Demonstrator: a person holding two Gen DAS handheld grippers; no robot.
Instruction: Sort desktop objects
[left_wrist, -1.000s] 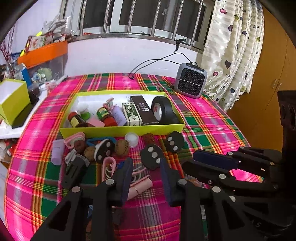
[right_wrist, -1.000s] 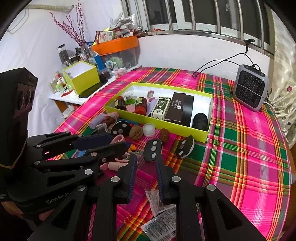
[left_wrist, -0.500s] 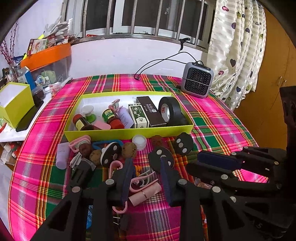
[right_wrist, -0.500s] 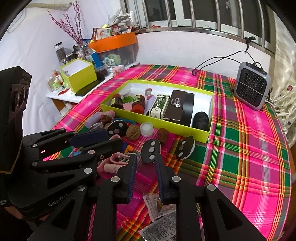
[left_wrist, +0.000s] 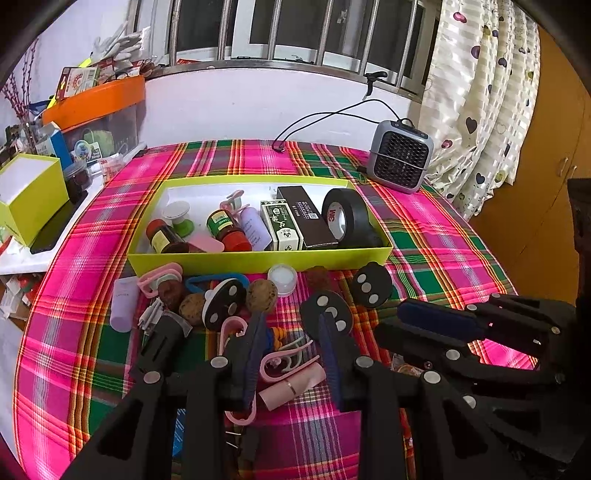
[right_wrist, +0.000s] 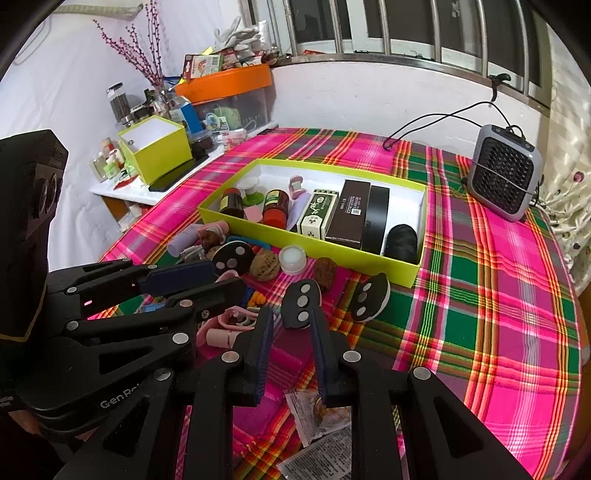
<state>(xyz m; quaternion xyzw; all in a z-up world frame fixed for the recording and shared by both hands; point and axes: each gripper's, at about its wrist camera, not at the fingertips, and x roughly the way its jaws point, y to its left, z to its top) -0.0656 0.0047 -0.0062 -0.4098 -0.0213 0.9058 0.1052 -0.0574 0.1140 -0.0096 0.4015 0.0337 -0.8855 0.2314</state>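
Covering the whole table, a pink and green plaid cloth (left_wrist: 436, 236) lies under everything. On it, toward the window, sits a long lime-green tray (left_wrist: 258, 258) with a white floor. Inside the tray lie a black tape roll (left_wrist: 345, 218) at its right end, a dark brown box (left_wrist: 304, 218) and a green-and-white carton (left_wrist: 282, 225) side by side next to it, then a lilac bottle, two red-capped jars (left_wrist: 227, 230) and a small white-topped green stand at the left end. A grey mini heater (left_wrist: 400, 160) stands on the cloth beyond the tray's right corner, its cable running to the sill.

Just in front of the tray's near wall the unsorted things lie in a loose heap: three black oval pieces with silver dots (left_wrist: 371, 284), walnuts (left_wrist: 261, 293), a small white jar (left_wrist: 282, 278), a blue loop, pink clips (left_wrist: 284, 363) and a pink tube (left_wrist: 291, 386).

The left gripper (left_wrist: 290, 325) hangs above the pink clips, its fingers spread with nothing pinched between them. The right gripper (right_wrist: 291, 319) hangs close beside it over the cloth, its fingers drawn closer than the left's, a gap showing between the pads and nothing gripped. A crinkled snack wrapper (right_wrist: 317, 417) lies below it.
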